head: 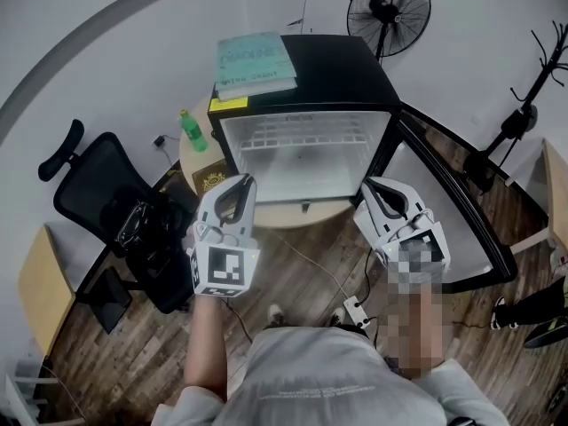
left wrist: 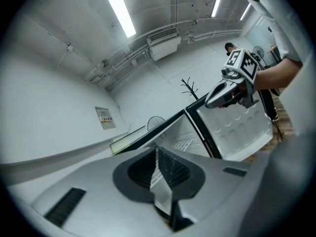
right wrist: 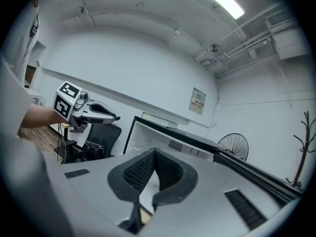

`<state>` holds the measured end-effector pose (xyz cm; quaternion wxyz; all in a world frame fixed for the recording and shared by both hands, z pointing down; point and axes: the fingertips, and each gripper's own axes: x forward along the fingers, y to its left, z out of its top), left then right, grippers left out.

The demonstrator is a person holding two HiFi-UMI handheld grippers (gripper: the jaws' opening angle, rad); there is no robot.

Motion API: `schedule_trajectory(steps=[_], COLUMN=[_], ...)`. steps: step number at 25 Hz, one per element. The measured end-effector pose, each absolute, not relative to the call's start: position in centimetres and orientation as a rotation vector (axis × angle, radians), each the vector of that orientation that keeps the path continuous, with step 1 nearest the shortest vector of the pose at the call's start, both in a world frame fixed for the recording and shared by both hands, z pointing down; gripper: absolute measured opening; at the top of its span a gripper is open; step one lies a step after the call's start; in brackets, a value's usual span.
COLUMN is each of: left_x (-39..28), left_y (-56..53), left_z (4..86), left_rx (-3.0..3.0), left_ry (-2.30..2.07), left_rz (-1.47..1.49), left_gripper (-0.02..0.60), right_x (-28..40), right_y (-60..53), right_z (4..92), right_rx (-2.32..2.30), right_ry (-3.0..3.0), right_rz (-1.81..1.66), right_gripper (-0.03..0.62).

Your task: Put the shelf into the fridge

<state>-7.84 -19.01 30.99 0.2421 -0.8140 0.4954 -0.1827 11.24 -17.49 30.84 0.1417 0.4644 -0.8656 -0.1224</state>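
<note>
A small black fridge (head: 355,74) stands on a round table with its door (head: 453,207) swung open to the right. A white wire shelf (head: 295,136) sits high inside the white interior. My left gripper (head: 238,185) is held in front of the fridge's lower left corner, shut and empty. To the right, my right gripper (head: 373,189) hovers by the door hinge, also shut with nothing in it. The left gripper view shows its jaws (left wrist: 158,151) closed, pointing up past the fridge door (left wrist: 244,127). In the right gripper view the jaws (right wrist: 154,153) meet before the fridge (right wrist: 170,135).
Books (head: 256,63) lie on top of the fridge. A green bottle (head: 193,131) stands on the round table (head: 297,216) left of it. A black office chair (head: 111,198) is at the left, a fan (head: 388,11) and coat rack (head: 532,87) behind. A power strip (head: 355,309) lies on the wooden floor.
</note>
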Motion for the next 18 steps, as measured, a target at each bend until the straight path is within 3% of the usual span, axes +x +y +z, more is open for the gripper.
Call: schedule_trajectory(steps=[18], left_x=[-7.2], left_y=[-20.8], left_z=[31.6], left_rx=[-2.232], left_ry=[1.343], left_rz=[-0.533], left_gripper=[0.031], right_x=[11.5], right_y=[-19.5], right_z=[31.2], right_rx=[1.34], right_ry=[-2.501], right_rz=[-0.332], right_gripper=[0.014])
